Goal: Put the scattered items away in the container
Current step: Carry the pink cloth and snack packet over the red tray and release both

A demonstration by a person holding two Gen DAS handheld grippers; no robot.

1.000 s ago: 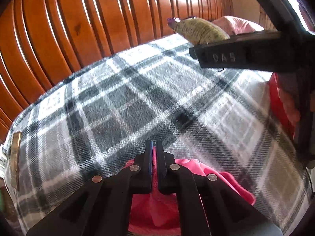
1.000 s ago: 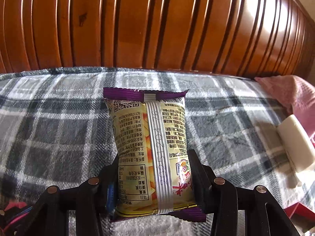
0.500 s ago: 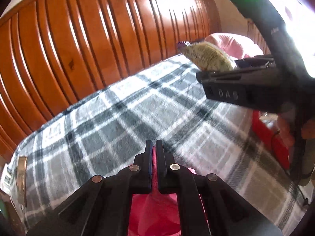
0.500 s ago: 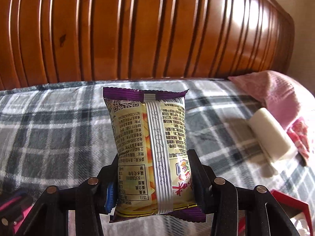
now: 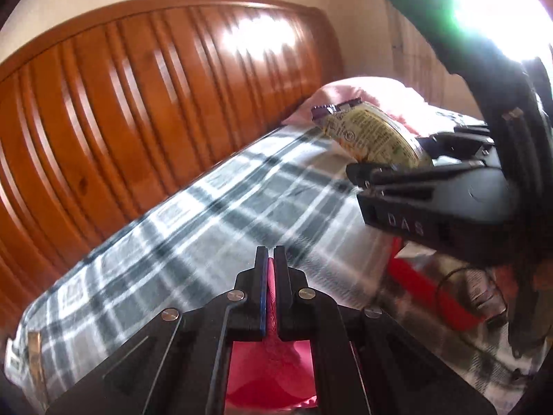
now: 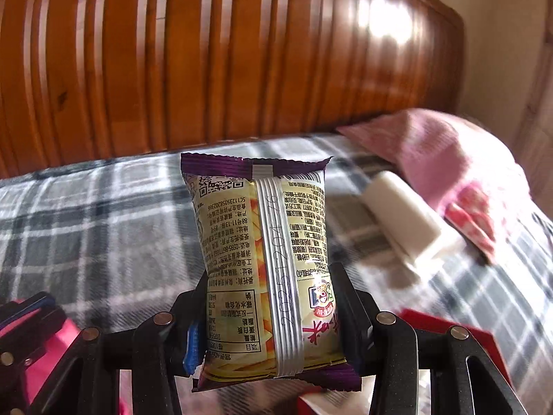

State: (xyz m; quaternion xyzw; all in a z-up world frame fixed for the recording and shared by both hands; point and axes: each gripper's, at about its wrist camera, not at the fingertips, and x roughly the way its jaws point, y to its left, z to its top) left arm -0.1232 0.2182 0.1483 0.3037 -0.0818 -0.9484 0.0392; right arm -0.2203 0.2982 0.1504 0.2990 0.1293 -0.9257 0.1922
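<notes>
Left gripper (image 5: 270, 259) jaws nearly together, pinching pink cloth (image 5: 273, 373). Right gripper (image 6: 273, 297) jaws wide, clamped on snack bag (image 6: 264, 263), held above bed (image 6: 86, 214). Red box (image 5: 425, 287) near right, contents unclear.

Counted across both views: two grippers, the left gripper (image 5: 270, 259) and the right gripper (image 6: 271, 311); one snack packet (image 6: 262, 263), one pink cloth (image 5: 273, 366), one white block (image 6: 401, 218), one red container (image 5: 425, 287), one pink pillow (image 6: 446, 152), one plaid blanket (image 6: 86, 221), and one wooden headboard (image 6: 172, 55).
</notes>
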